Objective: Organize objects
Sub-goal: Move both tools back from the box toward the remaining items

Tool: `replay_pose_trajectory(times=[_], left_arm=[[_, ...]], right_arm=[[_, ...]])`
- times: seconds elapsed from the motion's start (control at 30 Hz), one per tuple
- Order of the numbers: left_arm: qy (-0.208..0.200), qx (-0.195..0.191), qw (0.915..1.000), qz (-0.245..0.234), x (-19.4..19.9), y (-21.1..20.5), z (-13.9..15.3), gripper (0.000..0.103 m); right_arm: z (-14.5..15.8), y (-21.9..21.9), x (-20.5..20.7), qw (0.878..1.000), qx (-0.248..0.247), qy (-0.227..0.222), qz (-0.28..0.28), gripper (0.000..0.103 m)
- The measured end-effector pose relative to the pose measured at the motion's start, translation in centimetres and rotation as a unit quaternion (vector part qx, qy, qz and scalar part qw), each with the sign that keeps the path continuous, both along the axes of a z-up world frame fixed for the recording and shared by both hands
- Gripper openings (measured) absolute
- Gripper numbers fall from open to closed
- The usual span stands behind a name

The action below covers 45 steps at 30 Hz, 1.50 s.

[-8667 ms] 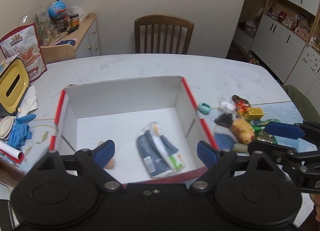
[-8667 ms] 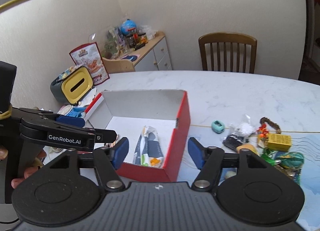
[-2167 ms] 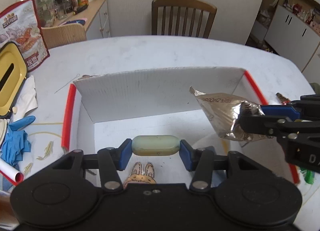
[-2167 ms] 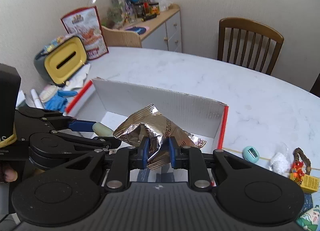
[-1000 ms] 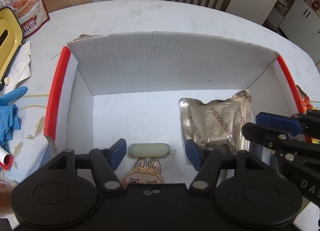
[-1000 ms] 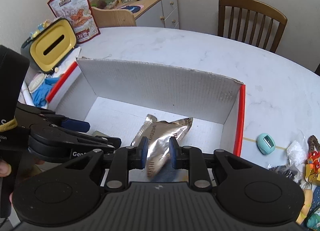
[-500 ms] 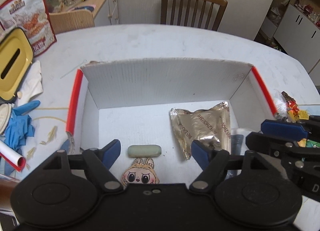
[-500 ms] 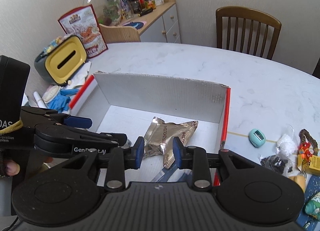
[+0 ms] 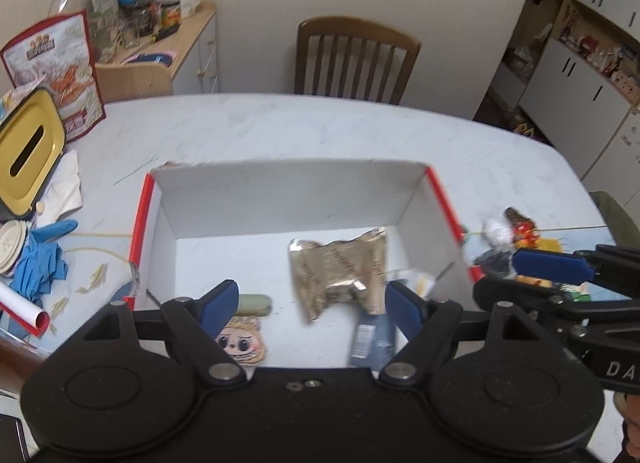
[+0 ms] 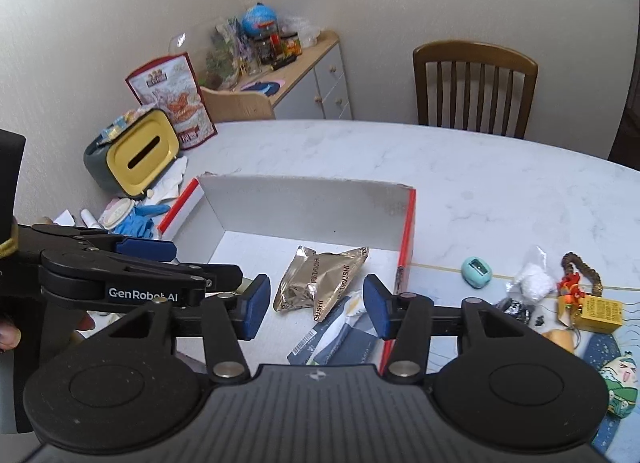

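Box [image 10: 304,203] sits mid-table with the foil packet [image 10: 324,279] inside. Both tools hang empty, jaws apart — left gripper [image 9: 310,301], right gripper [image 10: 314,307]. Next, probably, the loose trinkets [image 10: 576,295] at three o'clock — one needs fetching.

The white marbled bench [image 10: 460,167] carries an open red-edged box [image 10: 304,211], a yellow-lidded tissue holder [image 10: 136,155] and blue gloves [image 9: 38,263] at left, and small trinkets [image 10: 560,295] at right.
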<state>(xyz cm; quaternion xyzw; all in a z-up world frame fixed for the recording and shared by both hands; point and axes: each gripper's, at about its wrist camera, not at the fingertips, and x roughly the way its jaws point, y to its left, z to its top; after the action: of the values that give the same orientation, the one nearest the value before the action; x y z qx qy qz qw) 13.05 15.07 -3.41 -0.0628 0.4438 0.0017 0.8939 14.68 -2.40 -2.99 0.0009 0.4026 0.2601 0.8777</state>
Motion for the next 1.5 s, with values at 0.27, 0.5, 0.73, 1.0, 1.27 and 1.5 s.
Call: replay_pose_trajectory(times=[0.27,0.5,0.73,1.0,1.27,1.5], left_arm=[[-0.035,0.002,0.9992,-0.018,-1.4,-3.1,2.2,0.084],[-0.052,0.004,0.9984,-0.022,-2.3,-5.9,3.1,0.086],[-0.059,0.010,0.9977,-0.031,-2.7,-8.9,3.4,0.092],[-0.063,0.011,0.9967,-0.050,-2.6,-12.9,3.0,0.100],[-0.063,0.004,0.9956,-0.068,-2.4,-16.6,2.1,0.102],[-0.057,-0.002,0.9961,-0.068,-1.5,-19.0,1.0,0.102]], right_arm=[[1.9,-2.8,-1.9,1.000,0.021,-0.017,-0.001,0.052],[2.9,-6.1,-3.2,0.999,0.035,-0.030,-0.008,0.060],[3.1,-10.3,-4.1,0.998,0.038,-0.036,-0.018,0.067],[2.3,-15.5,-4.3,0.998,0.032,-0.030,-0.042,0.069],[1.4,-19.8,-3.9,0.998,0.030,-0.028,-0.052,0.079],[0.3,-23.2,-3.6,0.998,0.027,-0.032,-0.052,0.085]])
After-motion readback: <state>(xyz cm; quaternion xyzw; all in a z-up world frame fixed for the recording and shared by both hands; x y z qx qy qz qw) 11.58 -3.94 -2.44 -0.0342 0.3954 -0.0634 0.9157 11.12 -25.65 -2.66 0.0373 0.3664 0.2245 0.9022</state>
